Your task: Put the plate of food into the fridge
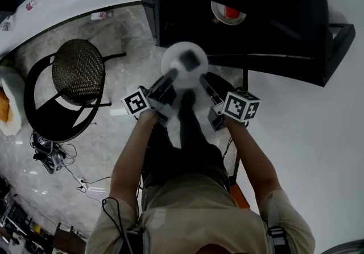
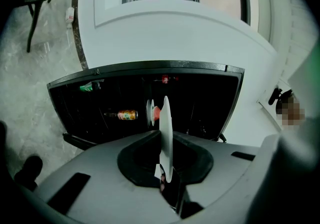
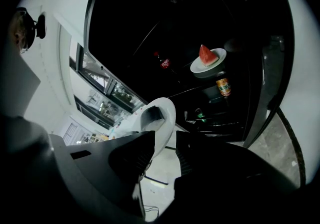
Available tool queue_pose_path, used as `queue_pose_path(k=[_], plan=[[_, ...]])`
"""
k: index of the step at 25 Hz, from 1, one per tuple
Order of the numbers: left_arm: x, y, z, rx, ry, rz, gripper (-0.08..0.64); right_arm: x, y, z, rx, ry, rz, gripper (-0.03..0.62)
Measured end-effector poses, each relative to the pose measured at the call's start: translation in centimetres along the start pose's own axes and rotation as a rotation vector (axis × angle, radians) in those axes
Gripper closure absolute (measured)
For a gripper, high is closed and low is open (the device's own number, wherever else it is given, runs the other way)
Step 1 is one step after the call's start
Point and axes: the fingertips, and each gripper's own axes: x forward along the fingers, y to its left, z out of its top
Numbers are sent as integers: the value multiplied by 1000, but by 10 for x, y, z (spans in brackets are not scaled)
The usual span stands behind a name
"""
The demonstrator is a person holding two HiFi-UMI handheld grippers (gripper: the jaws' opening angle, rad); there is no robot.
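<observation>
The black fridge (image 1: 149, 3) stands open in front of me. On a shelf inside sits the plate of food (image 1: 227, 13), a white plate with a red watermelon wedge (image 3: 207, 58); it also shows small in the left gripper view (image 2: 153, 113). Between my two grippers hangs a bare white plate (image 1: 183, 61). My left gripper (image 1: 172, 78) is shut on its rim, and the plate (image 2: 165, 133) stands edge-on between the jaws. My right gripper (image 1: 201, 80) is open: the white plate's (image 3: 161, 118) rim lies in the gap, with clear space at one jaw.
Bottles lie on the fridge shelves (image 3: 223, 86) (image 3: 163, 61) (image 2: 125, 115). A black wicker chair (image 1: 78, 71) stands on the marble floor to the left, with cables (image 1: 48, 153) near it. A white wall runs along the right of the fridge.
</observation>
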Motion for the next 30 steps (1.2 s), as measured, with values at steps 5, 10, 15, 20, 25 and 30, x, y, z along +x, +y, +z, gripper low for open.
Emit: queue_pose_path(k=[5, 10, 15, 20, 25, 30], plan=[[-1, 8, 8, 1, -47, -15, 531, -3, -6, -6, -38, 17, -26, 483], [2, 10, 10, 20, -51, -23, 531, 0, -5, -17, -81, 65, -46, 483], [2, 19, 10, 26, -79, -35, 531, 4, -11, -31, -125, 111, -110, 485], [7, 30, 12, 20, -102, -41, 531, 7, -17, -40, -225, 157, -178, 556], [11, 42, 16, 18, -141, -49, 531, 15, -22, -46, -302, 191, -221, 571], [11, 57, 17, 15, -158, -47, 531, 28, -17, -62, -317, 207, -172, 571]])
